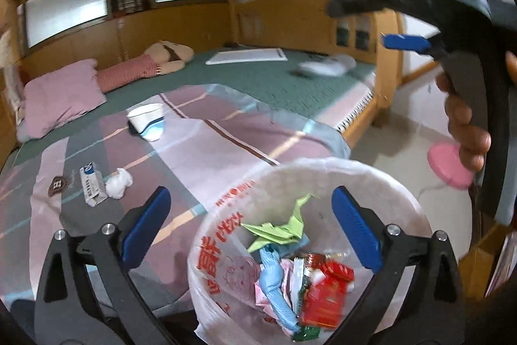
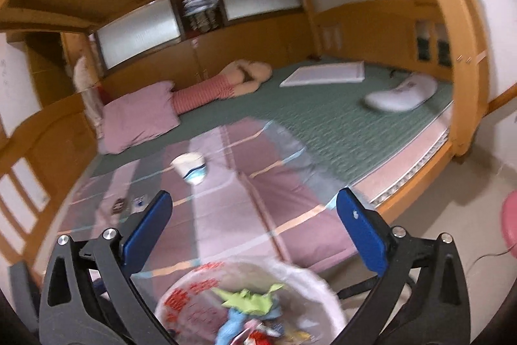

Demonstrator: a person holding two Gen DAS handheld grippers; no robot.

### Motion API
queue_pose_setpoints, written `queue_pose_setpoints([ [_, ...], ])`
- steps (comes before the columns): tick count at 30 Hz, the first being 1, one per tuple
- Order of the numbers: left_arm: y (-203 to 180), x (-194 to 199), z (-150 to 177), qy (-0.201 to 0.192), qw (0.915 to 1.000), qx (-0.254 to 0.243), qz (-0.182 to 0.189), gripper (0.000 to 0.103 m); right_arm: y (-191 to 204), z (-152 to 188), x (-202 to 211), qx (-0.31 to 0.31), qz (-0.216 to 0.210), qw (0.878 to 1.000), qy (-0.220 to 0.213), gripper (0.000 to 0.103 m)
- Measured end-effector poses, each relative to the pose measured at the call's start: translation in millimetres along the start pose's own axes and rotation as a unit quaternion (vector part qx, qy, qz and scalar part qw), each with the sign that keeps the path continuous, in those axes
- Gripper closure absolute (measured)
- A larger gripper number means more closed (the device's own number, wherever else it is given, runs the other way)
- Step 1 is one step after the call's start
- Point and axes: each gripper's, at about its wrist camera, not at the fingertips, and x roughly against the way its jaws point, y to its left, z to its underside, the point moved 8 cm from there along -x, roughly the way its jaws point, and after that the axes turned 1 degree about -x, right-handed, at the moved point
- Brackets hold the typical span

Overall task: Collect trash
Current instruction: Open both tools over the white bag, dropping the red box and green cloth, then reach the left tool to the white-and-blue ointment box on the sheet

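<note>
— Wooden bunk framing is seen all around, and under it the bed is spread with a green mat and a striped pink quilt. What is left to be picked up?

— Three pieces are seen on the quilt: a tipped paper cup, a small flattened box and a crumpled white tissue touching it. The lined trash bin is held just beside the bed edge, already holding paper and wrappers.

— How are the claws set?

— The left claw is spread wide and empty above the bin; the right claw is likewise wide with nothing between its fingers.

— How should the next pick be done?

— The tissue is probably best taken first, being nearest the left claw. It should be approached from above, pinched at its bulk so the box is not dragged, and the quilt fabric must not be caught. The cup is better gripped across its rim.
</note>
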Motion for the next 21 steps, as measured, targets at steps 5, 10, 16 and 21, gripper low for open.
queue_pose_setpoints([
  [5,30,8,-7,-0.020,0.9970,0.071,-0.023,0.004,-11,-1,5,-0.027,0.025,0.999,-0.039,0.004],
  [10,46,14,-11,-0.031,0.9945,0.088,-0.046,0.004,-15,7,-5,-0.052,0.005,0.999,-0.009,0.004],
  [16,46,10,-6,-0.013,0.9958,0.064,-0.065,0.004,-5,17,-10,-0.036,-0.005,0.999,0.021,0.004],
  [21,45,15,-8,-0.026,0.9958,0.047,-0.075,0.004,-2,22,-14,-0.035,-0.005,0.999,0.037,0.004],
])
